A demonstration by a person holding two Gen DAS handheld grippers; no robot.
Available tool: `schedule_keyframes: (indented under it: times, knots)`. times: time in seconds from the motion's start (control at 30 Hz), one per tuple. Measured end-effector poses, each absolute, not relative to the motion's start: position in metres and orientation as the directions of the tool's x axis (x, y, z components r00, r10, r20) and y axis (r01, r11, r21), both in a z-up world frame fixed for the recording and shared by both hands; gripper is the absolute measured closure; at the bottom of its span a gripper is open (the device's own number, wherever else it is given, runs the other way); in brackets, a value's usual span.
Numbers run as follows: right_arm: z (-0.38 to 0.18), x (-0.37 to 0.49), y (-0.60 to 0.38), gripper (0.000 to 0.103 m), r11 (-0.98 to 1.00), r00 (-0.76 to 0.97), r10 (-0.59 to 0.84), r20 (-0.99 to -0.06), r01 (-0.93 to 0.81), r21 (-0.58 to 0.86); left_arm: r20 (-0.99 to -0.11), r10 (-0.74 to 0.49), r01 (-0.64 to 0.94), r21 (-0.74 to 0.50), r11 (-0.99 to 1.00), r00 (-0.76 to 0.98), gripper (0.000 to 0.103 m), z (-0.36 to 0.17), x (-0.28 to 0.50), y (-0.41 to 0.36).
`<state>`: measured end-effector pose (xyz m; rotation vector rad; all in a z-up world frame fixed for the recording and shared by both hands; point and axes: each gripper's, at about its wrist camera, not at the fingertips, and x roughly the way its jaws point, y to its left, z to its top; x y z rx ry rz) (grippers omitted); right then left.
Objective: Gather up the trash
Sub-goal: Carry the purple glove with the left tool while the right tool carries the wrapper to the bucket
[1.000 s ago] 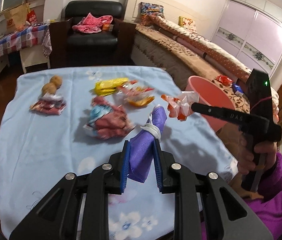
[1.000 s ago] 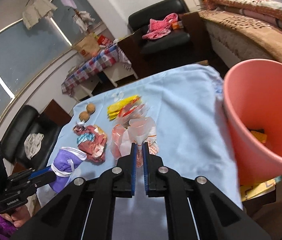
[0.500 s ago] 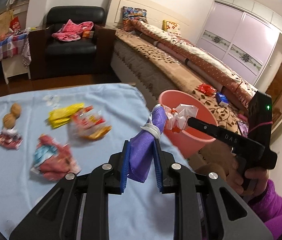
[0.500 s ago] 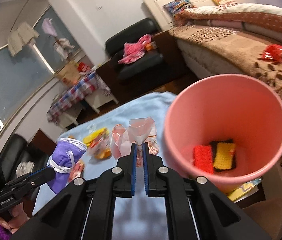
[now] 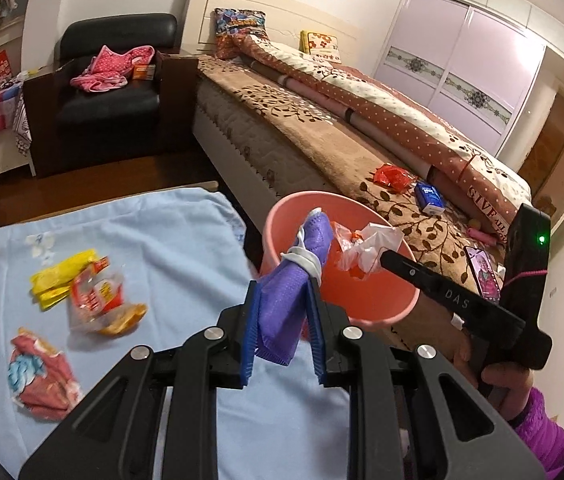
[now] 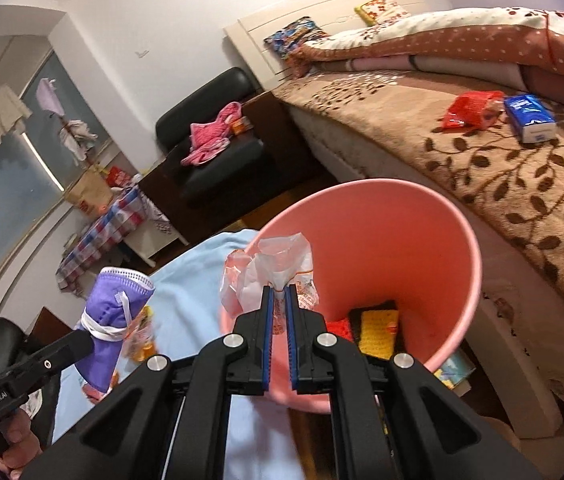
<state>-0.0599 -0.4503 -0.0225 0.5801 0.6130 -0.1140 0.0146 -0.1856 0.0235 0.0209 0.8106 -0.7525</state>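
Left gripper (image 5: 282, 300) jaws pinch a folded purple mask (image 5: 294, 280) by its lower end; long axis runs up and away, tip over the pink bin (image 5: 366, 316) rim. Right gripper (image 6: 278, 308) jaws nearly pressed together, pinching a clear plastic wrapper (image 6: 270, 268), crumpled end up, over the bin mouth. Bin stands just beside the blue-clothed table (image 5: 162, 240).

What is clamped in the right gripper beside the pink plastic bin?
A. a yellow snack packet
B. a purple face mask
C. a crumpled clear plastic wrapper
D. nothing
C: the right gripper is shut on the crumpled clear plastic wrapper by the pink plastic bin; the purple face mask sits in the left gripper.
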Motion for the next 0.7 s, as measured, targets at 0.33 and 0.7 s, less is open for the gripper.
schedule_keyframes:
  times: [0.33, 0.7]
  knots:
    - [-0.033, -0.058, -0.463, 0.097, 0.835, 0.804, 0.011, -0.595, 0.32, 0.448, -0.7, -0.578, 0.615, -0.25, 0.748, 0.419, 0.081, 0.013, 0.031, -0.224]
    - [-0.043, -0.057, -0.466, 0.097, 0.829, 0.793, 0.017, -0.609, 0.329, 0.452, -0.731, -0.554, 0.613, -0.237, 0.753, 0.398, 0.081, 0.0, 0.039, -0.255]
